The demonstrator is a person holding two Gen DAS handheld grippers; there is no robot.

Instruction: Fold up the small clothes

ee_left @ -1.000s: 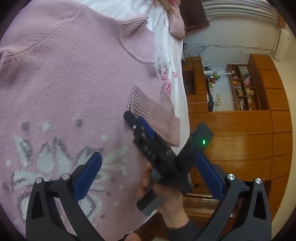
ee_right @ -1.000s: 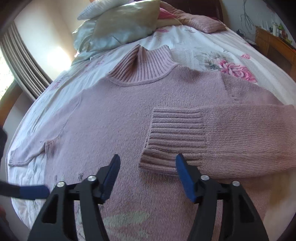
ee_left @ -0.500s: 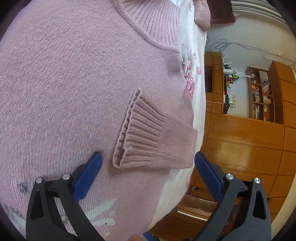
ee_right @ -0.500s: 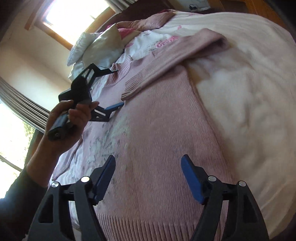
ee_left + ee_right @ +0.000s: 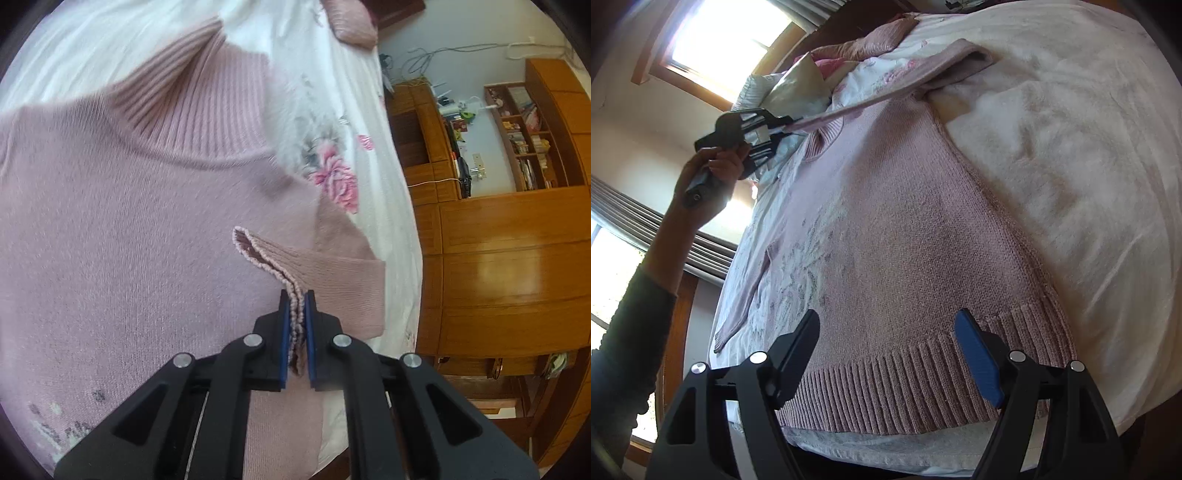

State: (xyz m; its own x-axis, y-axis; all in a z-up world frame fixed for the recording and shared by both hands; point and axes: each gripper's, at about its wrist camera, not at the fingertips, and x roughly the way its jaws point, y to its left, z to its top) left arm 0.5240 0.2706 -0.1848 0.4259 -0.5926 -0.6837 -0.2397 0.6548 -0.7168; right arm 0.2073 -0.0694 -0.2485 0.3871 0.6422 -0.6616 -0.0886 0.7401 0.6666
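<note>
A pink knitted sweater (image 5: 122, 229) lies flat on a bed, its ribbed collar (image 5: 192, 96) toward the pillows. My left gripper (image 5: 296, 306) is shut on the ribbed cuff (image 5: 271, 264) of one sleeve and holds it raised over the sweater's chest. The right wrist view shows that gripper (image 5: 788, 122) from a distance, in a hand (image 5: 713, 173), with the sleeve (image 5: 905, 81) stretched taut from the shoulder. My right gripper (image 5: 886, 332) stands open just above the ribbed bottom hem (image 5: 923, 376), nothing between its fingers. The other sleeve (image 5: 746, 291) lies out flat to the left.
The bed has a white floral sheet (image 5: 332, 173) and a cream fleece blanket (image 5: 1071, 166) beside the sweater. Pillows (image 5: 790, 85) sit at the head. Wooden cabinets and shelves (image 5: 509, 258) stand close beside the bed. Windows with curtains (image 5: 713, 44) lie behind the hand.
My left gripper went from open near the cuff to shut on it and lifted the sleeve. My right gripper pulled back from the cuff down to the sweater's hem.
</note>
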